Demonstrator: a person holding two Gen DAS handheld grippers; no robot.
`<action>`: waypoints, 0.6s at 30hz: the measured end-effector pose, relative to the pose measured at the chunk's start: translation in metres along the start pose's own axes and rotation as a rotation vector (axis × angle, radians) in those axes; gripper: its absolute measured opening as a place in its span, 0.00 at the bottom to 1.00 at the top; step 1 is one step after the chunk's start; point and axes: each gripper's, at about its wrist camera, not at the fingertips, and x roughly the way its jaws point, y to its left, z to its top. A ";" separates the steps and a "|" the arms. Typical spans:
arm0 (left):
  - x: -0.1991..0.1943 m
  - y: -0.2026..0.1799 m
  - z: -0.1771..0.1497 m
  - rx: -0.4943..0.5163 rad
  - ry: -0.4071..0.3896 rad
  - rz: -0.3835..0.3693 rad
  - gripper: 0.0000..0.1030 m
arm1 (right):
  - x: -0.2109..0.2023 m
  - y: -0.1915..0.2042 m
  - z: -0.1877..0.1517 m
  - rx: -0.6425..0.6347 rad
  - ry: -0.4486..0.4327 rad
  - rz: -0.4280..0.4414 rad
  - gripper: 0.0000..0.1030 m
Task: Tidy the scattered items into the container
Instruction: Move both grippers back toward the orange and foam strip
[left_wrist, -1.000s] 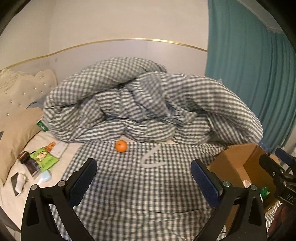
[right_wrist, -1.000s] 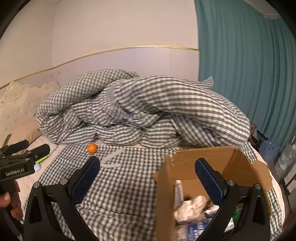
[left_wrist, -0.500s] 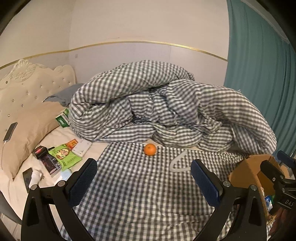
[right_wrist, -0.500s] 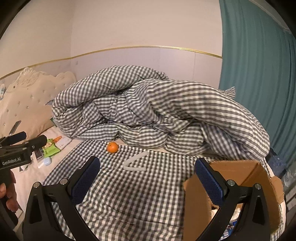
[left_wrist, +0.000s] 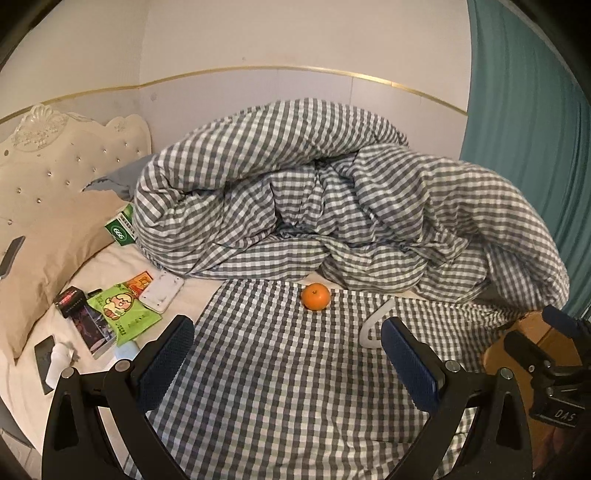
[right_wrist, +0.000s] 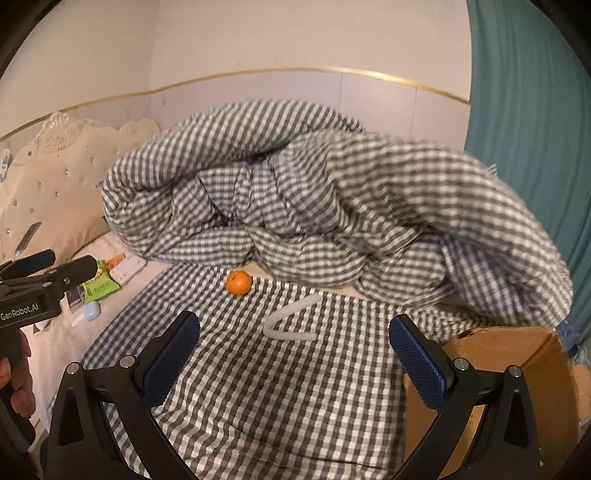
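Right gripper (right_wrist: 293, 363) jaws wide apart above checked sheet (right_wrist: 258, 387); orange (right_wrist: 239, 282) beyond

Tufted headboard (left_wrist: 55, 173), teal curtain (left_wrist: 524, 110)

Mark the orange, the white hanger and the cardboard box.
orange (left_wrist: 316, 296), left wrist view, middle of the fruit
white hanger (right_wrist: 284, 325), right wrist view, near its bend
cardboard box (right_wrist: 517, 343), right wrist view, outer wall

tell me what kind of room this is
Most likely a bedroom. A rumpled checked duvet is heaped on a bed with a tufted cream headboard and a pillow, and a teal curtain hangs at the right. An orange and small packets lie scattered on the bedding.
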 end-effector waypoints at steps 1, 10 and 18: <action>0.005 0.000 0.001 0.002 0.005 0.001 1.00 | 0.006 0.000 0.000 0.001 0.006 0.001 1.00; 0.078 -0.004 0.003 0.011 0.055 -0.015 1.00 | 0.076 0.003 -0.002 0.025 0.075 0.029 1.00; 0.168 -0.010 0.000 0.035 0.149 -0.009 1.00 | 0.149 0.008 -0.012 0.011 0.141 0.037 1.00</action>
